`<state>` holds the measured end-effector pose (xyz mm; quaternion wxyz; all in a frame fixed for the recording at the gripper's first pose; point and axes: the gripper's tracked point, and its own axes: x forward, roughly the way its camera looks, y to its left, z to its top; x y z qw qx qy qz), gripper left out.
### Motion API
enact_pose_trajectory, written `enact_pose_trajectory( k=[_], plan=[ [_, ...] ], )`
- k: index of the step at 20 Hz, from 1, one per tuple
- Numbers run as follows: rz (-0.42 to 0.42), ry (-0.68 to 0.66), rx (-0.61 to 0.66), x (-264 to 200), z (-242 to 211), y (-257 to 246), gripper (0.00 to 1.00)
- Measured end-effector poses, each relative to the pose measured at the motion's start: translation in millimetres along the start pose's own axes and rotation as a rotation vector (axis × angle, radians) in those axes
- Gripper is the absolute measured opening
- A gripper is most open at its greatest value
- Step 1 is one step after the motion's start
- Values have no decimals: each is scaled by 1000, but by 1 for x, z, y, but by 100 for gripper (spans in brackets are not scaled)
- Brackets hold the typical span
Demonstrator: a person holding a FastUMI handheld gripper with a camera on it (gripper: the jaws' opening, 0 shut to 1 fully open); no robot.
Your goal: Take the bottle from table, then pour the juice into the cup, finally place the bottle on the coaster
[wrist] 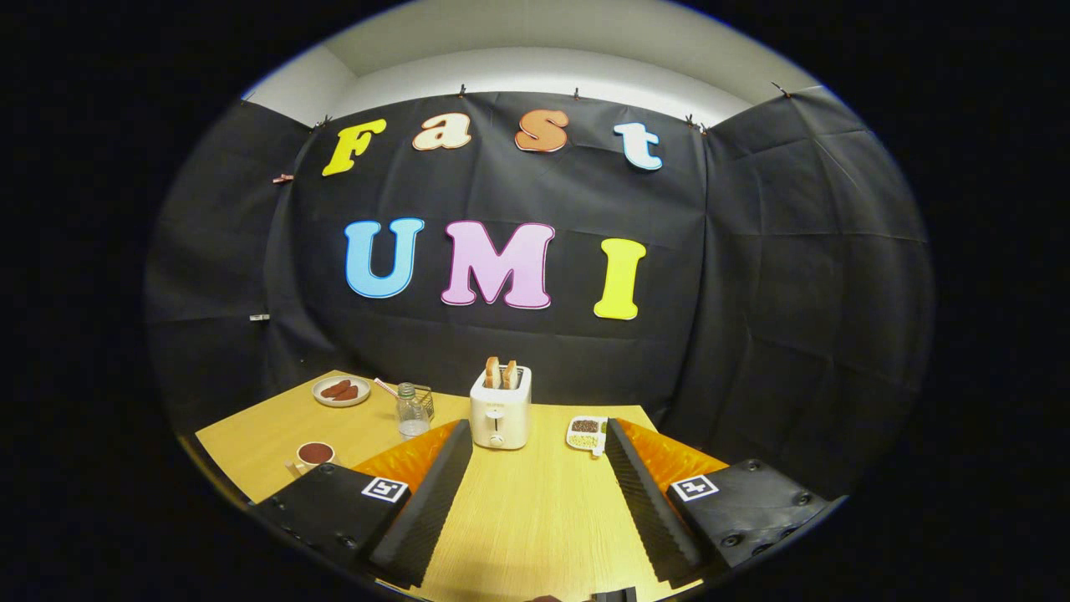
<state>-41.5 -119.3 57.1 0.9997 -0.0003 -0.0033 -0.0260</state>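
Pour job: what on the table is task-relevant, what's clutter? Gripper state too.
Job things:
- bottle, clear, beyond the left finger
- cup, dark contents, beside the left finger
- gripper, fingers wide open, nothing between them
No coaster that I can make out.

Lying about:
- toaster with toast, straight ahead
- plate, brown food
- small tray

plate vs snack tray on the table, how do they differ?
The plate is round and holds brown pieces; the tray is squarish with separate compartments. The plate sits far, beyond the bottle; the tray sits beside the toaster. Both are pale and rest flat. The gripper hangs open, jaws holding nothing.
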Motion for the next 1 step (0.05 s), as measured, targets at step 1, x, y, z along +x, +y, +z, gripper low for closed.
enact_pose_trajectory(
  k=[1],
  plan=[
    [3, -2, -4, -3, 1, 3, 98]
  ],
)
